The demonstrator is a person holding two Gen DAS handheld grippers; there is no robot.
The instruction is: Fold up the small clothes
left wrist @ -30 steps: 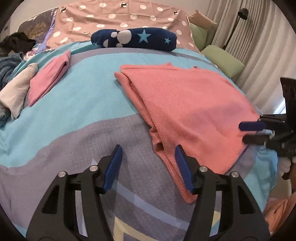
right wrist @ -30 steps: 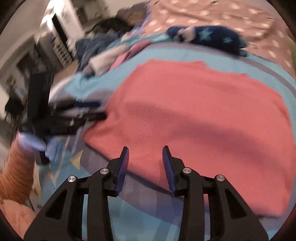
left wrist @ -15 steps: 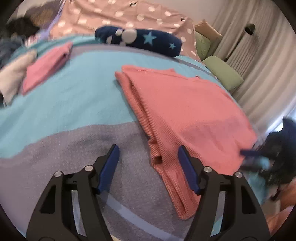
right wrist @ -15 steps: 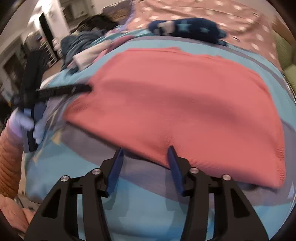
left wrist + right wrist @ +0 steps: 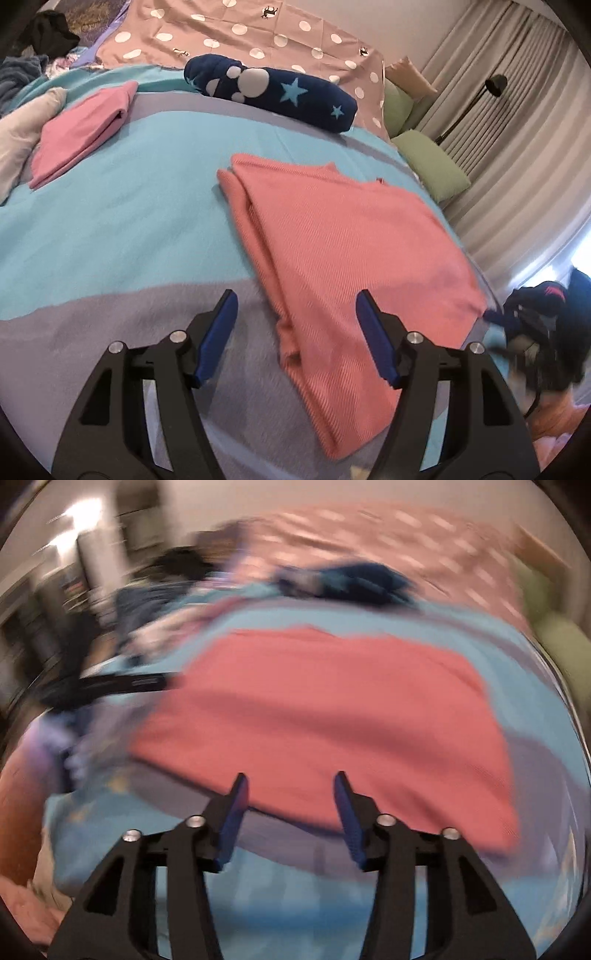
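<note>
A coral knit garment [image 5: 343, 243] lies folded flat on the blue and grey bedspread [image 5: 122, 229]. My left gripper [image 5: 297, 317] hovers open over its near folded corner, the cloth lying below the fingers and not pinched. In the blurred right wrist view the same garment [image 5: 325, 709] spreads ahead of my right gripper [image 5: 290, 794], whose jaws are opening with nothing between them, just short of the garment's near edge. The left gripper's fingers [image 5: 122, 683] show at that view's left edge of the garment; the right gripper appears blurred at the far corner [image 5: 517, 317].
A folded pink garment [image 5: 81, 129] and a pale one [image 5: 22, 122] lie at the left. A navy star-patterned roll [image 5: 273, 92] sits at the back before a dotted pink pillow [image 5: 236, 33]. Green cushions [image 5: 432, 166], curtains and a floor lamp [image 5: 472, 99] stand on the right.
My right gripper has widened and drawn back from the garment's edge, with its view now blurred. My left gripper opened a little and shifted over the near corner.
</note>
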